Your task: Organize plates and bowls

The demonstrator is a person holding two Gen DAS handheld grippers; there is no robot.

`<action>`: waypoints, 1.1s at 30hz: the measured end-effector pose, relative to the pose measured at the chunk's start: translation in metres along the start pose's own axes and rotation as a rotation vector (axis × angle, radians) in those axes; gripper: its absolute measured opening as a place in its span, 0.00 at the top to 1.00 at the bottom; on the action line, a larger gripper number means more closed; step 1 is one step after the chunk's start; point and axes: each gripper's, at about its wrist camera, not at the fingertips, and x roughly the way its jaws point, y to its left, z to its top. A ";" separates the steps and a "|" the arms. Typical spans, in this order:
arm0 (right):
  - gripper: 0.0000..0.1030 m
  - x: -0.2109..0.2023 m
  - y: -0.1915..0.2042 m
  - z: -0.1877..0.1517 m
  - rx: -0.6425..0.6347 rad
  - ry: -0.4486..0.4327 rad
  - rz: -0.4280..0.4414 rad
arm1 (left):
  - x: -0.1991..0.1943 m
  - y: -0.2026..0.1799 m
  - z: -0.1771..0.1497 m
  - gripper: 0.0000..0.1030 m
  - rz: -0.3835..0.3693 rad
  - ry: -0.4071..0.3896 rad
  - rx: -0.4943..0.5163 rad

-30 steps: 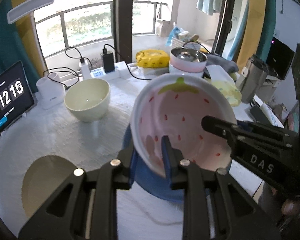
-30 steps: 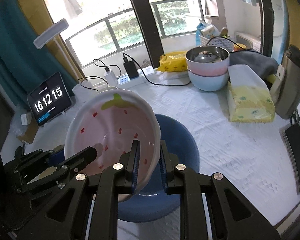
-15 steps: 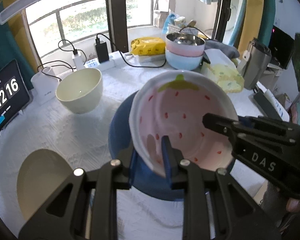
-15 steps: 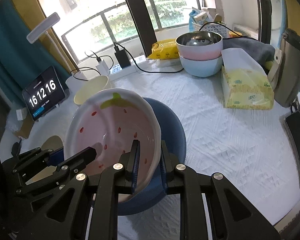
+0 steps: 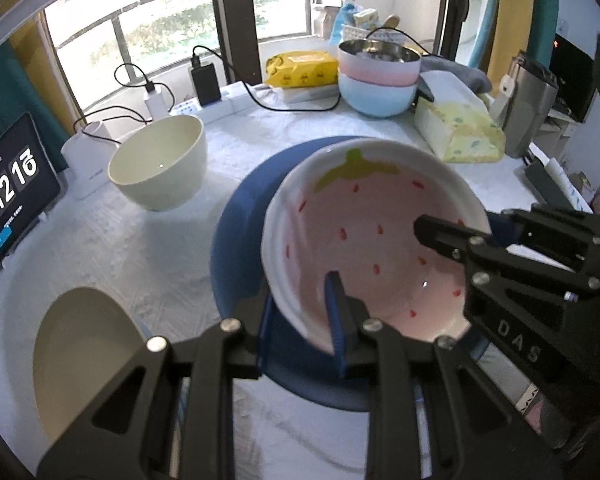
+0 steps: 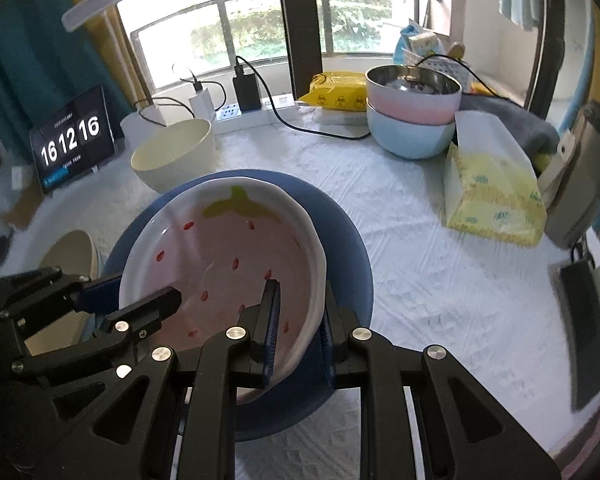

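A pink strawberry-patterned bowl (image 5: pixel 364 236) (image 6: pixel 228 256) is held by both grippers over a blue plate (image 5: pixel 240 216) (image 6: pixel 348 248) on the white table. My left gripper (image 5: pixel 300 320) is shut on the bowl's near rim. My right gripper (image 6: pixel 300 320) is shut on the bowl's right rim, and it shows at the right of the left wrist view (image 5: pixel 480 248). A cream bowl (image 5: pixel 158 162) (image 6: pixel 174 160) stands behind to the left. A cream plate (image 5: pixel 80 360) (image 6: pixel 66 256) lies at the near left.
Stacked pink and blue bowls with a metal one on top (image 5: pixel 378 76) (image 6: pixel 412 120) stand at the back right. A tissue pack (image 6: pixel 492 184), a clock tablet (image 6: pixel 74 140), a power strip with chargers (image 6: pixel 240 108) and a yellow packet (image 5: pixel 300 70) ring the table.
The strawberry bowl, held by both grippers, has come lower and flatter over the blue plate. The cameras have drawn back, so more of the table shows.
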 end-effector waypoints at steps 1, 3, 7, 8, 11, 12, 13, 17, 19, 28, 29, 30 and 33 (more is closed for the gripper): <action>0.81 0.000 0.001 0.000 -0.016 0.002 -0.007 | 0.000 0.000 0.000 0.75 0.001 0.002 0.000; 0.81 0.002 0.005 0.000 -0.052 0.005 -0.023 | 0.000 0.001 0.000 0.75 0.002 0.003 -0.001; 0.78 0.004 0.008 0.000 -0.086 0.006 -0.038 | -0.002 0.002 0.000 0.75 0.001 -0.001 0.000; 0.76 0.005 0.009 -0.001 -0.091 0.006 -0.038 | -0.002 0.002 0.000 0.75 0.003 -0.002 0.003; 0.72 0.006 0.012 0.000 -0.109 0.008 -0.038 | -0.004 0.002 -0.002 0.75 0.016 -0.009 0.013; 0.70 0.007 0.013 0.001 -0.113 0.009 -0.036 | -0.005 0.003 -0.002 0.75 0.020 -0.013 0.015; 0.69 0.007 0.014 0.001 -0.116 0.009 -0.034 | -0.007 0.004 -0.003 0.75 0.024 -0.017 0.015; 0.65 0.006 0.015 0.003 -0.110 0.001 -0.016 | -0.009 0.010 -0.002 0.74 0.037 -0.028 0.006; 0.64 0.005 0.017 0.004 -0.112 -0.004 -0.014 | -0.009 0.013 -0.002 0.74 0.030 -0.027 0.004; 0.64 -0.003 0.015 0.011 -0.093 -0.021 -0.003 | -0.009 0.015 0.001 0.73 0.005 -0.026 -0.007; 0.64 -0.004 0.014 0.013 -0.089 -0.025 -0.001 | -0.010 0.016 0.001 0.73 0.003 -0.030 -0.008; 0.64 -0.006 0.014 0.013 -0.087 -0.027 -0.001 | -0.012 0.017 0.002 0.73 0.000 -0.035 -0.010; 0.64 -0.008 0.014 0.017 -0.082 -0.036 0.001 | -0.020 0.020 0.003 0.73 -0.008 -0.052 -0.017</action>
